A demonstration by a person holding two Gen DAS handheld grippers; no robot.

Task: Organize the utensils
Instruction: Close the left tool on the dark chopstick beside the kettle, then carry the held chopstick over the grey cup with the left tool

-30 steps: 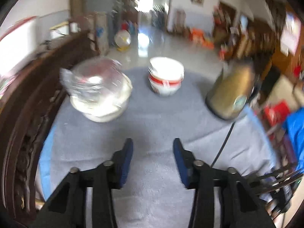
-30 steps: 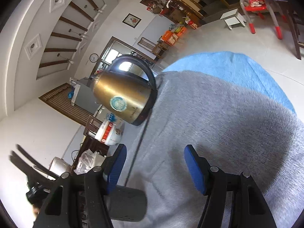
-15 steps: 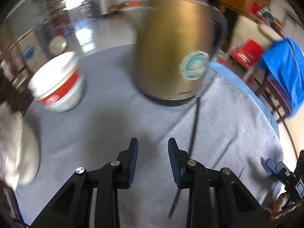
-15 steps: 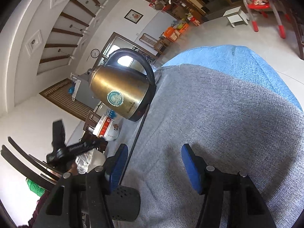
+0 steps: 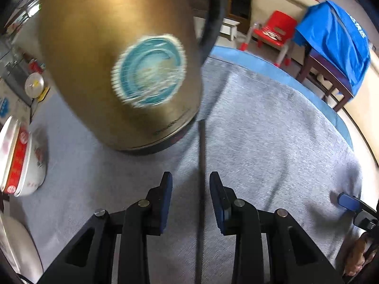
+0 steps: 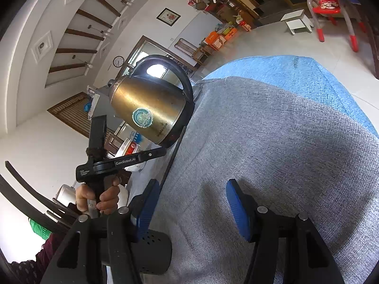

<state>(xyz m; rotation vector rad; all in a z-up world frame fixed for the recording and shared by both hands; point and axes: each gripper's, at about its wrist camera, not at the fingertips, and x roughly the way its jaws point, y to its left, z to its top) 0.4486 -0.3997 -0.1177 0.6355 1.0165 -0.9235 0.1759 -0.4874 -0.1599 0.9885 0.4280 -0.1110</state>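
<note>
On the grey tablecloth (image 5: 272, 127), the left gripper (image 5: 190, 198) straddles the kettle's cord (image 5: 201, 156), fingers apart and clamping nothing, apparently aligned to grasp it. Right gripper (image 6: 191, 209) hovers, fingers wide, beside the brass kettle (image 6: 149, 111). No utensils are visible.

"GenRobot.AI" on the handheld left gripper (image 6: 163, 151); other print on kettle (image 6: 151, 108) and bowl (image 5: 21, 158) illegible.
</note>
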